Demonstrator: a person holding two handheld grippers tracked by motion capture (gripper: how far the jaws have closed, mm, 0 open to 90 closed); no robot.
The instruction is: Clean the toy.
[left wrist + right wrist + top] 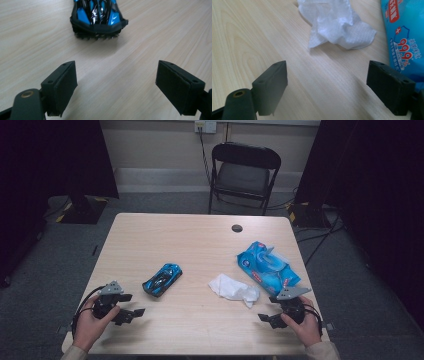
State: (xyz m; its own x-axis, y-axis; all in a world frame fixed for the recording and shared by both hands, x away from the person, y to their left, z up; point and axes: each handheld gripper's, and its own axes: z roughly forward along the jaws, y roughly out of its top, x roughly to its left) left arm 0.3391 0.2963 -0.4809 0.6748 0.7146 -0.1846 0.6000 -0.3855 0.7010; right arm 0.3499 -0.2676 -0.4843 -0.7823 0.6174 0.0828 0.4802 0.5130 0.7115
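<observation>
A blue and black toy car [162, 279] sits left of the table's middle; in the left gripper view the toy car [98, 18] lies just ahead of the jaws. My left gripper [131, 306] rests near the front left edge, open and empty; its jaws stand wide apart around the left gripper's [116, 85] midpoint. A crumpled white wipe [233, 289] lies right of centre, beside a blue wet-wipe pack [267, 266]. My right gripper [264, 310] is open and empty at the front right, with the wipe [337, 23] ahead of it and the pack [405, 37] by its right jaw.
A wooden table [200, 245] with a dark cable hole [237, 228] near its far edge. A black folding chair [243, 175] stands behind the table. Black stands and cables lie on the grey floor at both sides.
</observation>
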